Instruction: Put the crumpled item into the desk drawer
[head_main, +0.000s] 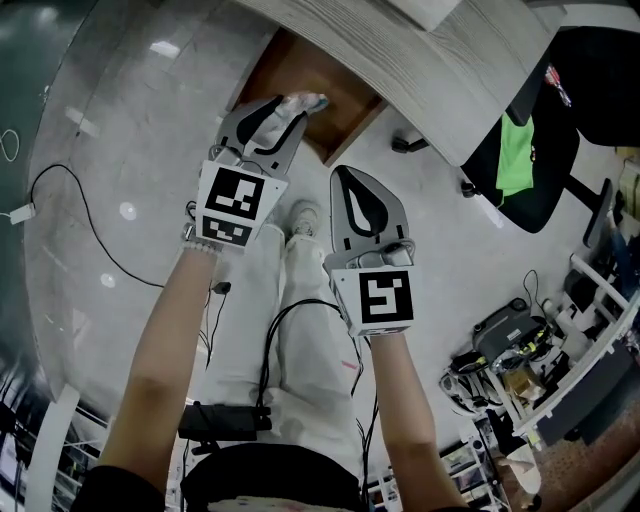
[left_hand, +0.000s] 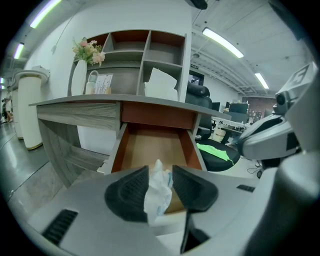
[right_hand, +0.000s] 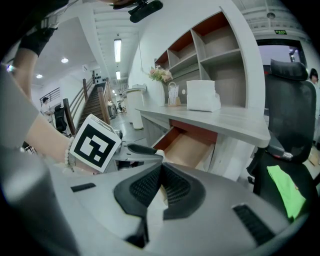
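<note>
The crumpled white tissue stands upright between the jaws of my left gripper, leaning on the left pad, with the jaws spread apart and not pressing it. That gripper hovers over the front edge of the open wooden desk drawer, whose bare bottom shows. In the head view the tissue pokes out over the drawer. My right gripper hangs nearer the person, to the right of the drawer, its jaws shut with nothing between them.
The grey desk top overhangs the drawer, with a shelf unit and flowers on it. A black office chair with a green cloth stands right of the desk. A white bin stands at left. Cables lie on the floor.
</note>
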